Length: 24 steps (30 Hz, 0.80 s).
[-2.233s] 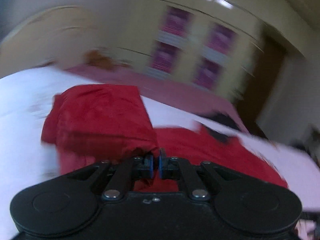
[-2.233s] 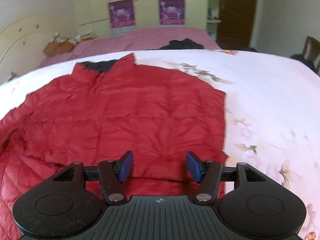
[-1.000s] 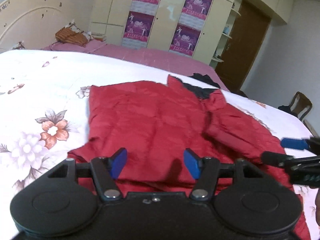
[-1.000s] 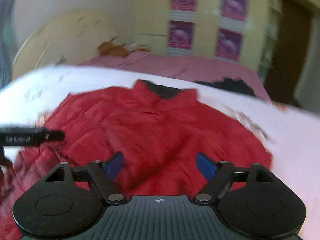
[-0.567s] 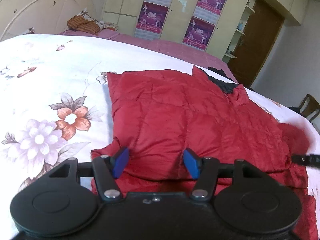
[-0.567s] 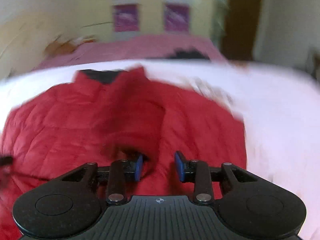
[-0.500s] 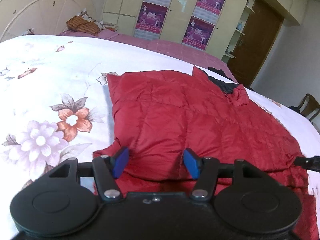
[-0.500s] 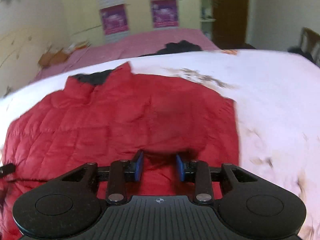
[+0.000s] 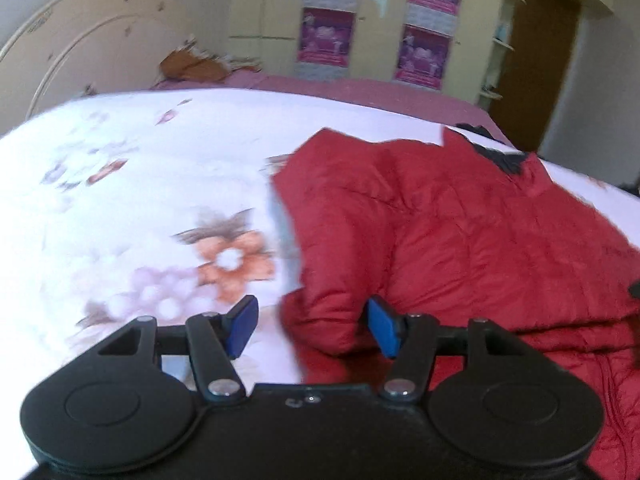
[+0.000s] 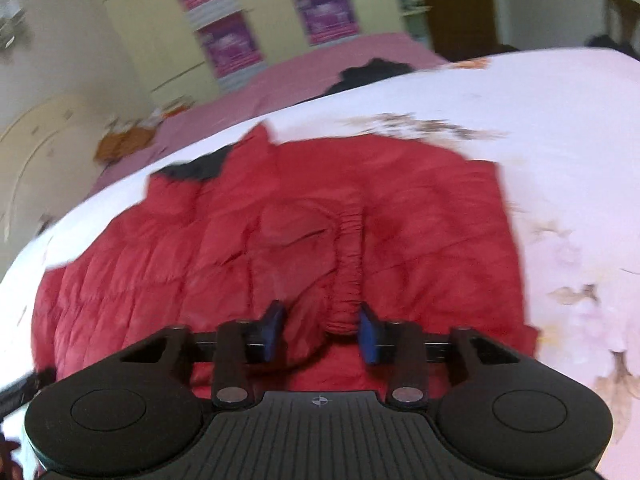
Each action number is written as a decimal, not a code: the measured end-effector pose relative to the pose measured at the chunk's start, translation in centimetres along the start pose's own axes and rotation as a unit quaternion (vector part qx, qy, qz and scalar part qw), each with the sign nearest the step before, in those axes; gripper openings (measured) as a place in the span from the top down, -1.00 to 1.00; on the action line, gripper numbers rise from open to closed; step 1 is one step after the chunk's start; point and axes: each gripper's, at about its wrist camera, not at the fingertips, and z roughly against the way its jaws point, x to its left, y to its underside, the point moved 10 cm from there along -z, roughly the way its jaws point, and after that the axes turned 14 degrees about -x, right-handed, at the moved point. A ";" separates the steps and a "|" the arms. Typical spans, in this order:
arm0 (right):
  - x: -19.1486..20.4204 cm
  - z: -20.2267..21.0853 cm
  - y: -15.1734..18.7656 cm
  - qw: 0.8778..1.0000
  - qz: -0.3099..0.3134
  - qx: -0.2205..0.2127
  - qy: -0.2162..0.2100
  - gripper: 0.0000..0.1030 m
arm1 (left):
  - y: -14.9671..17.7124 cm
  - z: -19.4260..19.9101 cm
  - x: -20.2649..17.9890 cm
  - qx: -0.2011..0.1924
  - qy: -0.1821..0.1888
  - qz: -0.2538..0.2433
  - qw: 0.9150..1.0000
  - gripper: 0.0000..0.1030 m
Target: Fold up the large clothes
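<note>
A red quilted jacket (image 9: 460,232) with a dark collar lies on the white flowered bedspread (image 9: 132,200); it also shows in the right wrist view (image 10: 280,248). My left gripper (image 9: 312,330) is open at the jacket's left edge, where a puffy fold of red cloth (image 9: 328,320) sits between its blue pads without being pinched. My right gripper (image 10: 320,334) is open over the jacket's lower middle. A sleeve with a gathered elastic cuff (image 10: 348,280) lies across the jacket and its cuff end sits between the pads, which stand apart from it.
A second bed with a pink cover (image 10: 304,68) stands behind, with a dark garment (image 10: 372,72) and a brown basket (image 9: 188,66) on it. Wardrobe doors with purple posters (image 9: 328,32) and a brown door (image 9: 532,52) lie beyond. The other gripper's tip (image 10: 24,388) shows at the left.
The left gripper has shifted left to the jacket's left edge and its pads stand wider apart. The right gripper opened wider; a sleeve with its cuff now lies between its pads.
</note>
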 end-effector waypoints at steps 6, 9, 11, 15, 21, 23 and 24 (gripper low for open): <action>-1.4 1.9 -0.7 0.999 -0.015 -0.025 0.019 0.33 | -3.9 3.1 -1.1 -0.064 0.048 0.045 0.996 -0.12; -2.1 1.7 -1.2 0.999 -0.019 -0.024 0.033 -0.06 | -4.4 2.4 -4.1 -0.060 0.101 0.044 0.992 -0.17; -1.7 1.1 -1.2 0.999 0.000 -0.022 0.035 -0.16 | -3.7 0.9 -5.3 -0.044 0.097 0.020 0.994 -0.23; -2.0 -0.5 0.9 0.999 0.021 0.012 0.034 0.08 | -0.1 -2.7 -4.4 0.022 0.082 0.037 0.996 -0.22; -1.9 2.3 -2.2 0.998 0.028 -0.046 0.034 0.09 | -4.0 -1.0 -3.8 -0.032 0.090 0.049 0.994 -0.31; -1.0 1.2 -3.5 0.997 0.038 -0.054 0.026 0.09 | -5.2 -2.3 -4.2 -0.035 0.090 0.045 0.994 -0.34; -0.5 0.2 -4.0 0.997 0.047 -0.052 0.024 0.10 | -5.4 -3.3 -4.6 -0.029 0.088 0.034 0.995 -0.34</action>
